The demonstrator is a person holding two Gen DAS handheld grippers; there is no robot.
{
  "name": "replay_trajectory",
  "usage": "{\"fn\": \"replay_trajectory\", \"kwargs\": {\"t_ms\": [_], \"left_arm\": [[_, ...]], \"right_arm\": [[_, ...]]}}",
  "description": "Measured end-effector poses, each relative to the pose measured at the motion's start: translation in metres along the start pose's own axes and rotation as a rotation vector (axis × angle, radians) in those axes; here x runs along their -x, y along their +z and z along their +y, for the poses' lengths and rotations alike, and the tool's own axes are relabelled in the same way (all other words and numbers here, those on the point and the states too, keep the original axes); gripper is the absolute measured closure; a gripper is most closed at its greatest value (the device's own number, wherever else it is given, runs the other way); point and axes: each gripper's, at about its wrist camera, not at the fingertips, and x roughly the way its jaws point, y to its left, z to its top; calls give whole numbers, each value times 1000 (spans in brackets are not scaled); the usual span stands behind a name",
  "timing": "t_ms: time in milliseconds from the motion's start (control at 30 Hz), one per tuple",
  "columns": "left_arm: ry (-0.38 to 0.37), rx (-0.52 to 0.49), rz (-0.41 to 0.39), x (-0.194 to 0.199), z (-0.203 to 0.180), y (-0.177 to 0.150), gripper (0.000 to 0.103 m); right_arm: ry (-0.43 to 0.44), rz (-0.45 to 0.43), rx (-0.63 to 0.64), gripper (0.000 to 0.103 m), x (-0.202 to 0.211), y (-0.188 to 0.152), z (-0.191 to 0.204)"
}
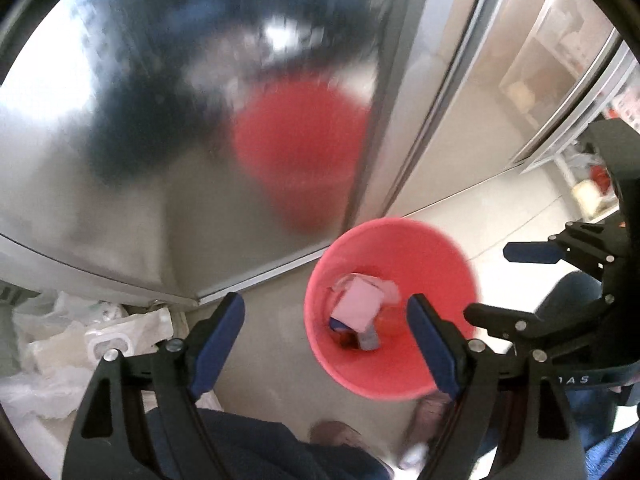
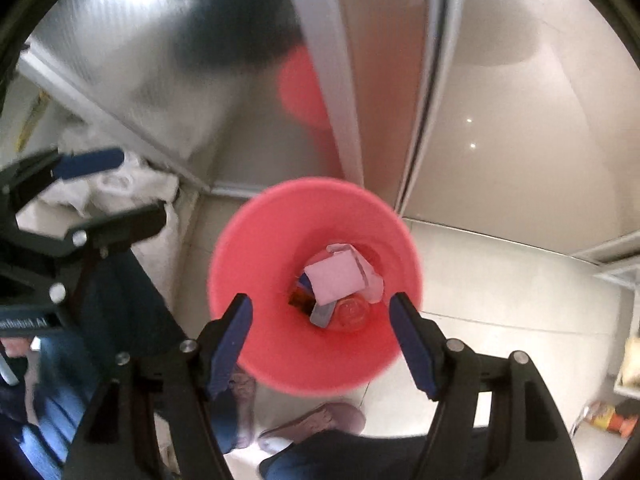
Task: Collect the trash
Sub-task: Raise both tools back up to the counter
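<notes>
— Pink plastic, that bin (image 2: 280, 344)?
— Yes, a pink bin standing on the pale tiled floor (image 2: 500, 292), close to a frosted metal-framed door (image 1: 120, 140) that carries its blurred reflection.
— Where is the trash?
— At the bottom of the bin: a pale pink box (image 2: 334, 278) lies on top, with crumpled white paper (image 2: 374, 280), a greyish packet (image 2: 322, 314) and a clear round lid (image 2: 352, 310) around it.
— And the right gripper (image 2: 322, 344)?
— It hangs above the bin's near rim, jaws spread wide, nothing between the blue pads (image 2: 230, 344).
— The left gripper (image 1: 326, 346)?
— Also spread wide and empty, over the floor and the bin's left edge.
— Anything else?
— White plastic bags (image 1: 60, 344) heaped at the left by the door, and the person's shoe (image 2: 316, 426) just below the bin.
</notes>
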Motion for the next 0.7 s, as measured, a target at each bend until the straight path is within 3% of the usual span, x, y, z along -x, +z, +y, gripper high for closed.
{"fn": "replay_trajectory", "kwargs": {"t_ms": [267,700], "left_arm": [[-60,81,5,113,-1,27,14],[52,145,11,297,8,65,8]], "right_arm": [[-37,30,32,29,104,23,34],[29,26,158,29,256,67,93]]}}
